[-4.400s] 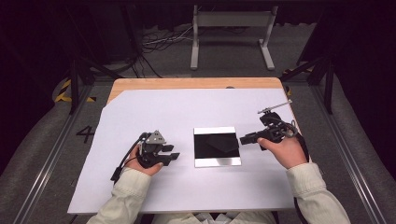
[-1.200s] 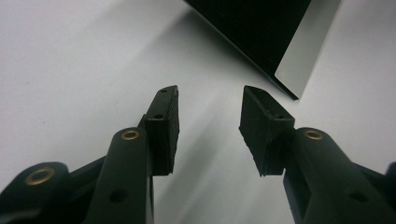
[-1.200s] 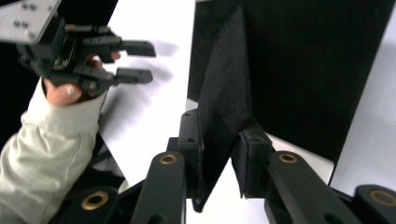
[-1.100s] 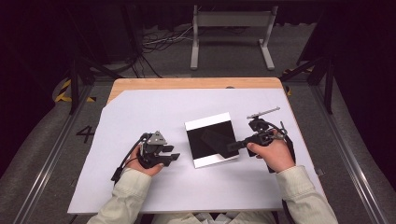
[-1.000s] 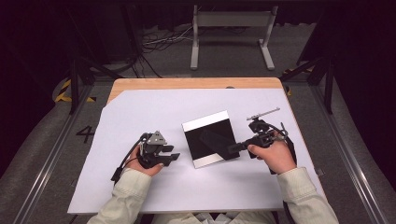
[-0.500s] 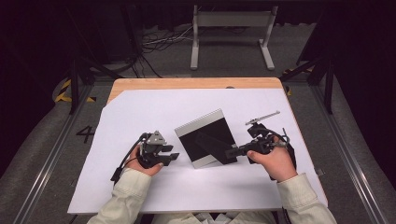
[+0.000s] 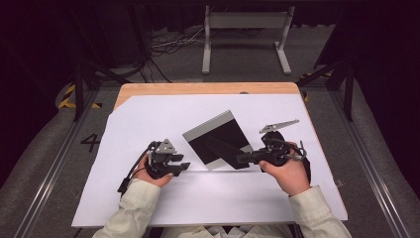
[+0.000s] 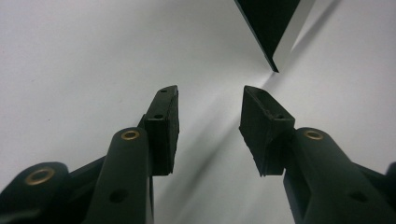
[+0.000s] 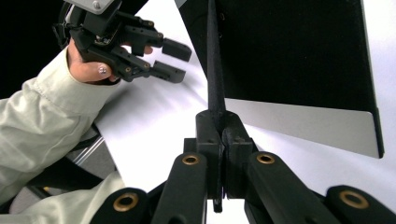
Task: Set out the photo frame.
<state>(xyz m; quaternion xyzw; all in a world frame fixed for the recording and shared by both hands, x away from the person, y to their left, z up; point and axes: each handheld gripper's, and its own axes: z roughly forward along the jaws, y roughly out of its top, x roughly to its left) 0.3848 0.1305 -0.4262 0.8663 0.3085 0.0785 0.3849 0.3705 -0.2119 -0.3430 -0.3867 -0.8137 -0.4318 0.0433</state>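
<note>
Item: black frame (image 7: 218, 141), tilting up off the white sheet (image 7: 148, 114) mid-table; I am clamping its stand in my right gripper (image 7: 241, 159); my left gripper (image 7: 182, 167) is resting half-open, empty

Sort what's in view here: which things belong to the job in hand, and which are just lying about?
In the job:
- black and silver picture frame, tilted up off the table
- its black back stand, pinched in the right claw
- left claw, open, resting nearby on the white sheet

Lying about:
- metal stand on the floor beyond the table
- cables beside it
</note>
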